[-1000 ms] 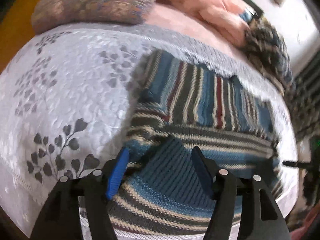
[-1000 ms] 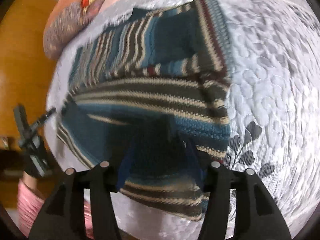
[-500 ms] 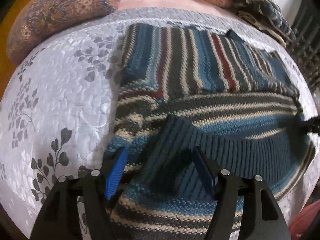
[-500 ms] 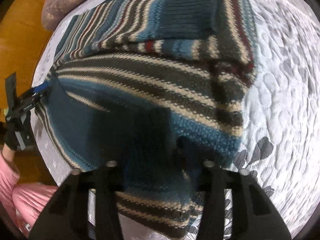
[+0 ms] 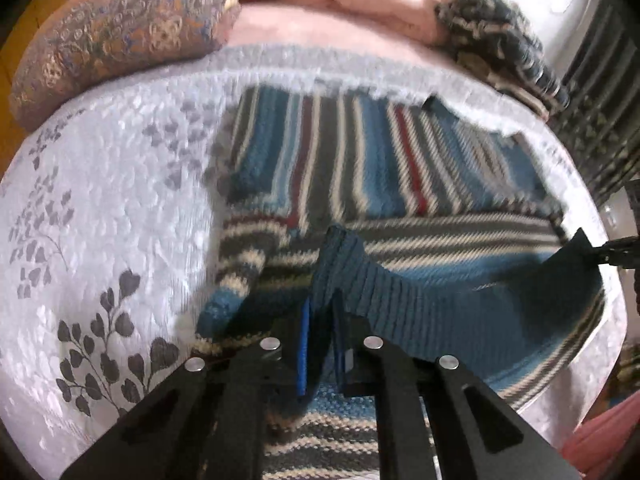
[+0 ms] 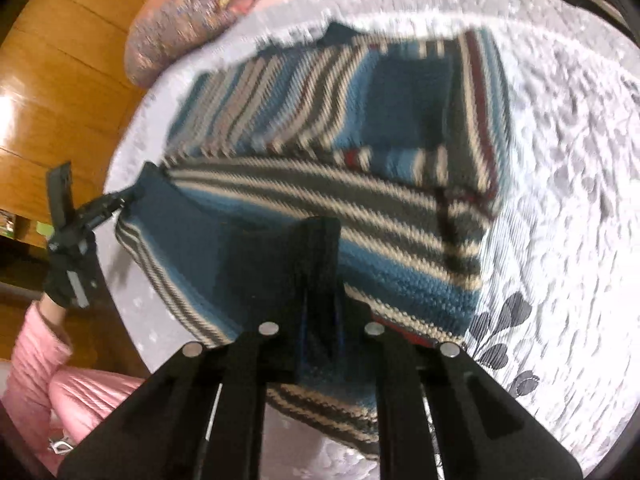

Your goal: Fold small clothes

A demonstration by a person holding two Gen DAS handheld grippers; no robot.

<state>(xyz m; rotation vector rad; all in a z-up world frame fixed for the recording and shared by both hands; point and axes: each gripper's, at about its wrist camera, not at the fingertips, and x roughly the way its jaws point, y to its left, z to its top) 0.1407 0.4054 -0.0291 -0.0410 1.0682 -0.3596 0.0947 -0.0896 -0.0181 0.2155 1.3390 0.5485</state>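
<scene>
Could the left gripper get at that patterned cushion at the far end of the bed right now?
Probably not as things stand. The left gripper is shut on the ribbed hem of the striped sweater, so it is busy. The patterned cushion lies beyond the sweater with nothing blocking it, but the gripper would have to let go first.

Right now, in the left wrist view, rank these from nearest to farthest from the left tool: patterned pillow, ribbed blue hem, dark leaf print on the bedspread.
1. Ribbed blue hem, pinched in the left tool.
2. Dark leaf print, lower left on the bedspread.
3. Patterned pillow, far upper left.
</scene>
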